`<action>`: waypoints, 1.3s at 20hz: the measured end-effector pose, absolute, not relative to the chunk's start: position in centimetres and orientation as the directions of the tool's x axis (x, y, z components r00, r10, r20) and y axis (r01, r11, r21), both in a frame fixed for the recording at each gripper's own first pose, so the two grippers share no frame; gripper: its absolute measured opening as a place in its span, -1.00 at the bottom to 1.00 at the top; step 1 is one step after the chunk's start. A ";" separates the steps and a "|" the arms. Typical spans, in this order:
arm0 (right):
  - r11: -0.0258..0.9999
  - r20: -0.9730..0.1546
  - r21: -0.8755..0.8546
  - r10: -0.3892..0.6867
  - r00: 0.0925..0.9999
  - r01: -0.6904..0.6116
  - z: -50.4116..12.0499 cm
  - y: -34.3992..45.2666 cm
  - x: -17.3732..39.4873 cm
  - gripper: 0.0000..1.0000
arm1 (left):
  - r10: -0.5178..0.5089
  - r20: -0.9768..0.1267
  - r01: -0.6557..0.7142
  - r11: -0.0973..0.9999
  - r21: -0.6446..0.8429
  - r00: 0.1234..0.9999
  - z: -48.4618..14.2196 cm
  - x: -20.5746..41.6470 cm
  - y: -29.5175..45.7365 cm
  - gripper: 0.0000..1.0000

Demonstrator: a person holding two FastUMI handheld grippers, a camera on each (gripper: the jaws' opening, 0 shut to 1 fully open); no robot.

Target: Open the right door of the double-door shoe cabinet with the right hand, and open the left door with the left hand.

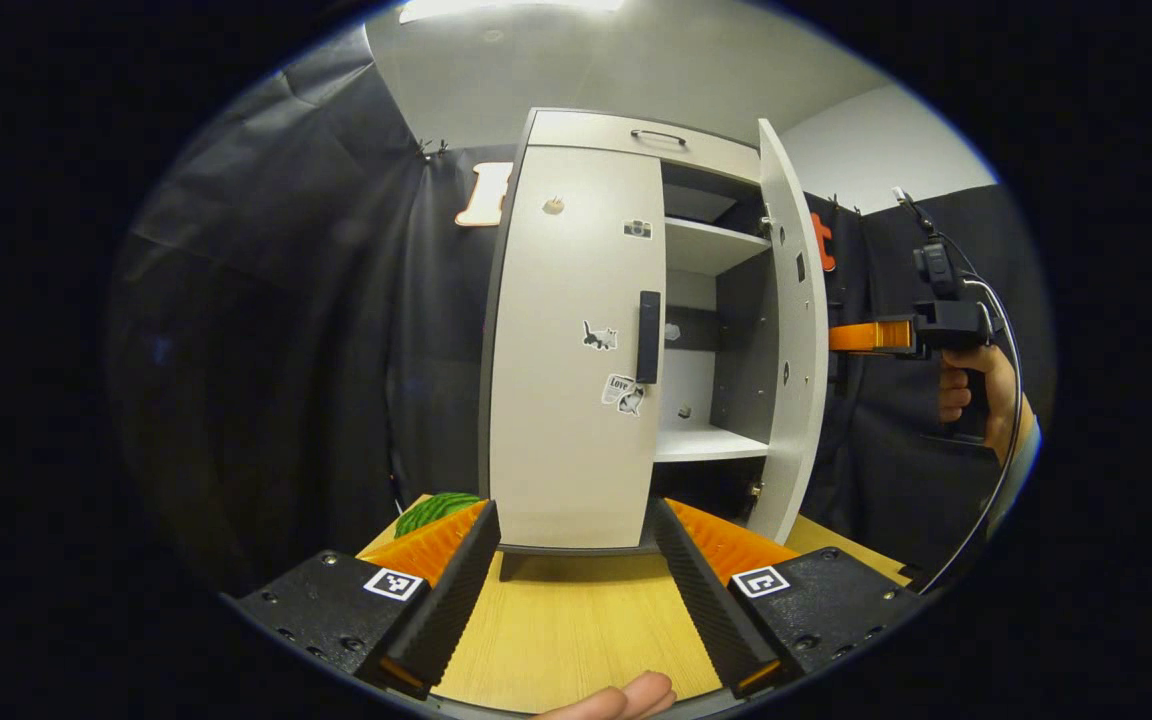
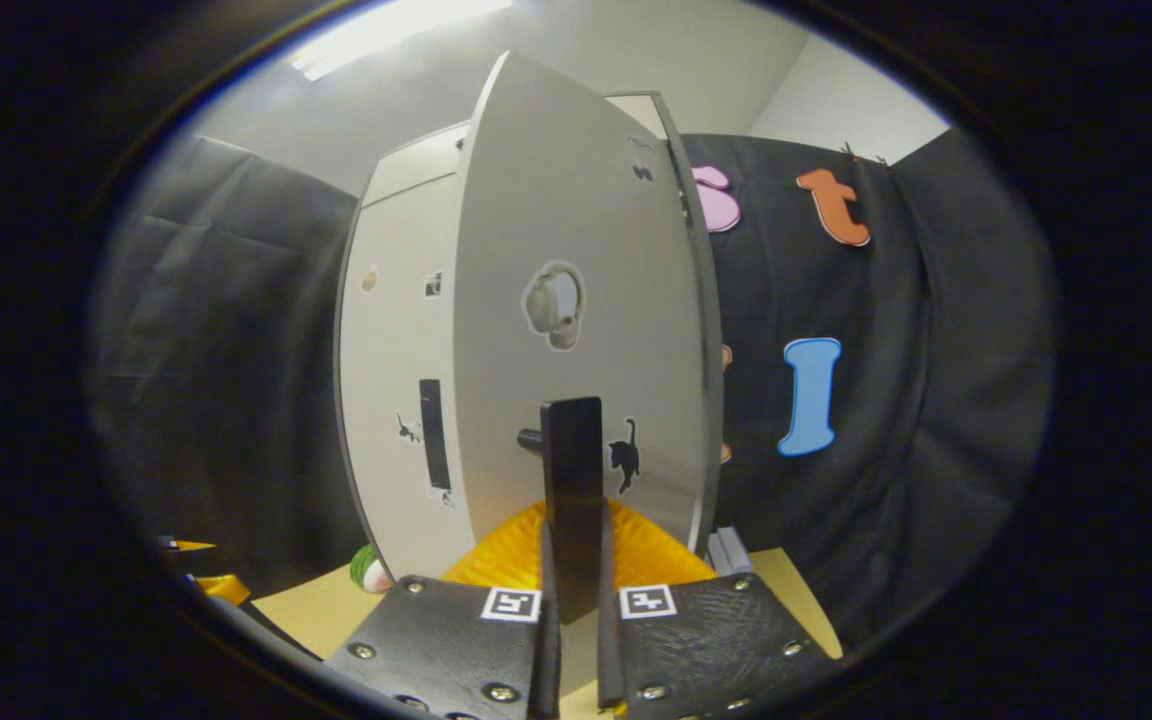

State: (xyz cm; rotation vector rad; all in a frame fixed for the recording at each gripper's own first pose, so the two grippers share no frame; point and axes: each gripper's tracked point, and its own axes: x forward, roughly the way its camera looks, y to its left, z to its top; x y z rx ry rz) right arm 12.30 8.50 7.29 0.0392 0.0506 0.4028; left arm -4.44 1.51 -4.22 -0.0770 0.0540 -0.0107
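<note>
With right door (image 1: 794, 340) open (left shut), shelves (image 1: 711, 445) bare.

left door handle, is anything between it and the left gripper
Nothing visible is. The left gripper is open over bare tabletop, and the left door handle sits ahead on the closed left door. The right door is swung off to the side.

Right door (image 2: 576, 300) of shoe cabinet (image 2: 406, 190): swung open. Door handle (image 2: 572, 470): black, upright, clamped between both fingers of right gripper (image 2: 573, 640). Left door (image 2: 396, 340): closed, its dark handle (image 2: 432, 432) untouched. Wooden tabletop (image 2: 316, 610) beneath.
</note>
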 end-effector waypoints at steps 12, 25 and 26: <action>0.980 -0.037 0.064 0.193 0.980 -0.190 7.8 -1.6 14.8 -0.82 | -0.049 -0.058 0.044 0.996 -0.082 0.997 -4.7 -3.6 0.0 0.94; 0.965 -0.019 0.077 0.252 0.967 -0.250 6.6 -3.5 14.3 -0.71 | -0.030 -0.101 0.026 0.999 -0.045 0.994 -4.7 0.4 0.2 0.93; 0.968 -0.005 0.069 0.242 0.970 -0.241 6.9 -4.0 13.3 -0.61 | -0.030 -0.105 0.025 0.999 -0.043 0.994 -4.7 0.8 0.2 0.93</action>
